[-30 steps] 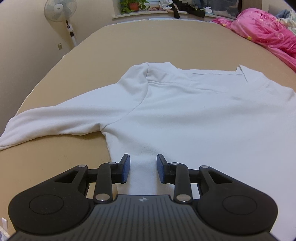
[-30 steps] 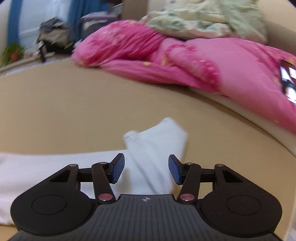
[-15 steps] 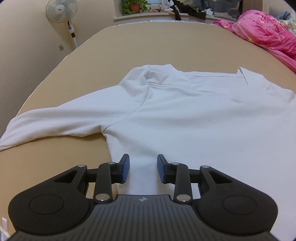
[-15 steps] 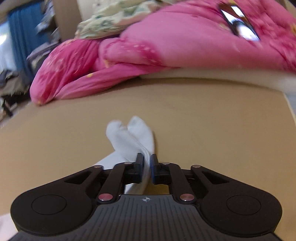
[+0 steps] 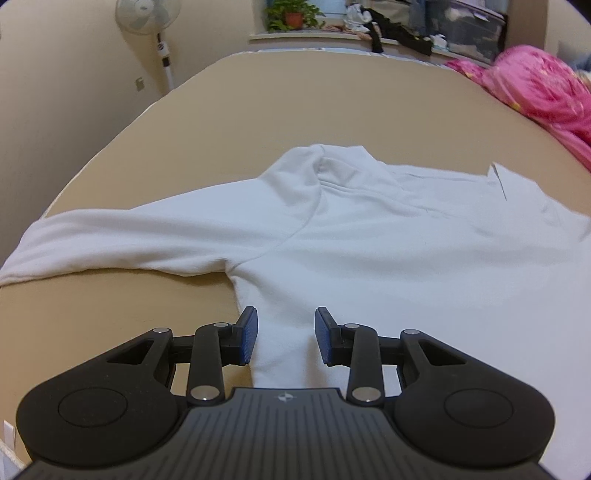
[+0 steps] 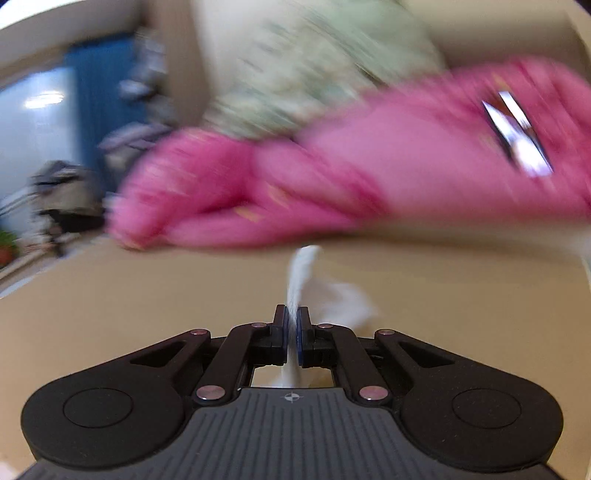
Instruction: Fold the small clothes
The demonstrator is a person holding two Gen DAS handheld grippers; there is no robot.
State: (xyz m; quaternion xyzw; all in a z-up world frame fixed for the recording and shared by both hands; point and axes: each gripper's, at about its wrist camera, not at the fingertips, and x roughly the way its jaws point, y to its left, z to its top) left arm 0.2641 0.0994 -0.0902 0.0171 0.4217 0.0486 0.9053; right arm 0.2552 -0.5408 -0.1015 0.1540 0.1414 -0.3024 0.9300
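Observation:
A white long-sleeved shirt lies spread flat on the tan bed, one sleeve stretched out to the left. My left gripper hangs over the shirt's lower left edge with its blue pads apart; white cloth lies under the gap and the pads do not press on it. In the blurred right wrist view, my right gripper is shut on the end of the other white sleeve, which sticks up from between the pads, lifted off the bed.
A pink quilt and a pale green blanket are heaped at the far side of the bed. A standing fan and a windowsill with a potted plant lie beyond the bed's far edge.
My right gripper closed on the white sleeve end and rose with it, rolling as it went. The left gripper stayed where it was.

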